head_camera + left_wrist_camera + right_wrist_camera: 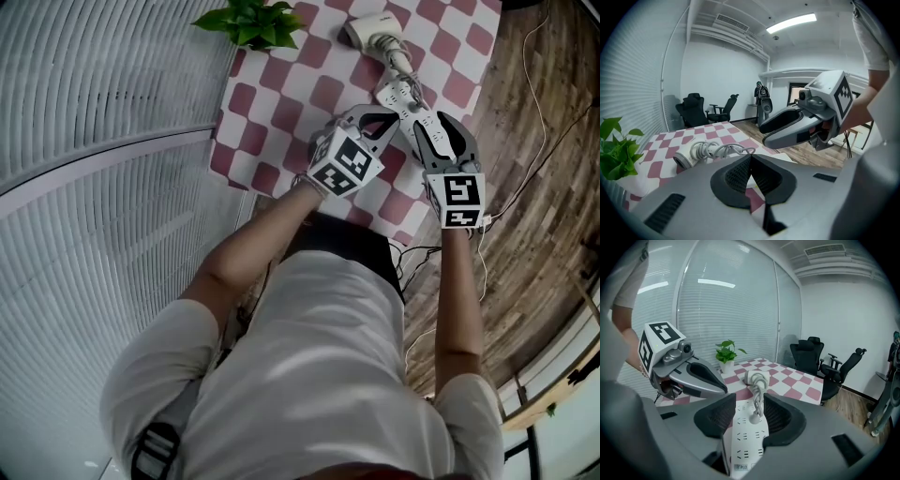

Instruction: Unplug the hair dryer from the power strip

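Right gripper (750,405), foreground: my jaws stand wide apart and grip nothing. The white strip (745,439) shows in the gap between them, with the plug (753,418) seated in it. Its cord (759,392) runs away to the dryer (754,378), farther up the table (797,380). Left gripper (750,161): my jaws are closed pad to pad on nothing, and it hangs just beside the right one. Head view: both grippers sit over the near end of the strip. The dryer lies well beyond, with a plant (251,21) at the far corner. Step in hand, as I judge it: the approach, with the plug not yet touched. Next move: I lower the right jaws around the plug body, not the cord, close firmly, and pull straight out of the socket. The closed left gripper could press the strip down so it does not lift with the plug.
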Demonstrator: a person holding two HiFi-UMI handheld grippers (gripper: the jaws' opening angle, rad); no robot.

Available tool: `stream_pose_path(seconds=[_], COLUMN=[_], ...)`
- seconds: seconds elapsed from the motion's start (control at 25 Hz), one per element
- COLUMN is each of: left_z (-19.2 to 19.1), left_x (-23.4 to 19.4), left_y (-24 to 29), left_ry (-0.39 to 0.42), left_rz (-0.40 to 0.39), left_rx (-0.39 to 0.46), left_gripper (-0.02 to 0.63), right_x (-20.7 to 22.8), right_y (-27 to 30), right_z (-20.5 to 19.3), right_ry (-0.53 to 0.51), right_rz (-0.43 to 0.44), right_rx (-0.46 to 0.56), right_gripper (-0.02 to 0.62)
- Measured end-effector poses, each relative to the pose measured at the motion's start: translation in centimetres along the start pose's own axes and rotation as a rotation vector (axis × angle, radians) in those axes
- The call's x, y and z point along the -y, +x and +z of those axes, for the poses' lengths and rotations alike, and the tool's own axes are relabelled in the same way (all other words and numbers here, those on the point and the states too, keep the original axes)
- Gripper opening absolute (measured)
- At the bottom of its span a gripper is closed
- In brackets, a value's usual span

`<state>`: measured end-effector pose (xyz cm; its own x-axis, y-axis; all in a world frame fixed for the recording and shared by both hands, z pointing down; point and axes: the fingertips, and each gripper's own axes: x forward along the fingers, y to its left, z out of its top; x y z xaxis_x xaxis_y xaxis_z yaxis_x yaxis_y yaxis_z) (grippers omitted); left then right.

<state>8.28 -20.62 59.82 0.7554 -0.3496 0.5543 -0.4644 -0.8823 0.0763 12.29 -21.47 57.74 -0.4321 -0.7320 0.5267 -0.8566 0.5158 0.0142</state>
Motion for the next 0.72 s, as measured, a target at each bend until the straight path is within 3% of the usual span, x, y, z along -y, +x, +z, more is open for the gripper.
stream_pose_path(seconds=[0.72], left_z=[-4.6], left_x=[-1.8], left_y=[5.8], left_ry=[0.057], left_rz=[-0.001], left_rx=[-0.149], left_gripper=[0.029], right_x=[1.5], right_y=[6.2], right_z=[-5.6], right_ry=[0.005], right_rz=[0.063], right_rx=[-0.149], right_gripper=[0.187])
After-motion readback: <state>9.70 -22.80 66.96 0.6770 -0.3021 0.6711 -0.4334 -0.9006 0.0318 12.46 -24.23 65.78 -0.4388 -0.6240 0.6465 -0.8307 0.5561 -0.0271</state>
